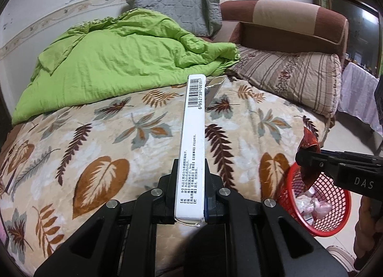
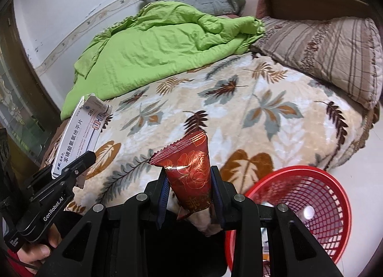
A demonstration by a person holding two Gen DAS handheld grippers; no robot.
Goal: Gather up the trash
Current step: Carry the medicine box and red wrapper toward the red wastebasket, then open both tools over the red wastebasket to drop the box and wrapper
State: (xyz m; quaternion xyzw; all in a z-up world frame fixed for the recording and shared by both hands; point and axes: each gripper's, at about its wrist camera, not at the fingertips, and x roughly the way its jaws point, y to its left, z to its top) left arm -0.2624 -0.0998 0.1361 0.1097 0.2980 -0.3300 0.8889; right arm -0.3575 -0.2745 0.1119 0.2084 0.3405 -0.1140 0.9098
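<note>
**A:** Nearest the lens, which tool carries what?

**B:** The right tool (image 2: 189, 190) is clamped on a red foil wrapper (image 2: 191, 171), its crimped end standing up and away between the fingers. The left tool (image 1: 190, 181) is closed narrow on a long white medicine box (image 1: 191, 147), pinched at its near end, the long axis running straight out along the fingers, barcode at the far tip.

**A:** And the bin, seen from each?

**B:** The red mesh basket (image 2: 311, 205) sits on the floor just beside the bed's near corner. From the right wrist it lies low and to the right of the wrapper, close by. In the left wrist view the basket (image 1: 335, 217) is at the lower right, and the right tool (image 1: 308, 159) hangs over its near rim with the wrapper (image 1: 310, 143) dangling toward the opening. Pale scraps already lie inside.

**A:** So which hand is nearer?

**B:** The right, clearly. I judge its drop to need only a short shift outward over the opening. The left must swing the box rightward, and since the box sticks out lengthwise, its far tip would reach the basket first; tipping it down looks necessary.

**A:** Beyond that?

**B:** The leaf-print blanket (image 1: 119, 145) covers the bed; farther back lie a green quilt (image 1: 115, 61) and a grey pillow (image 1: 182, 11) against the wall. A pale tag-like scrap shows just behind the box tip; I cannot tell what it is.
</note>
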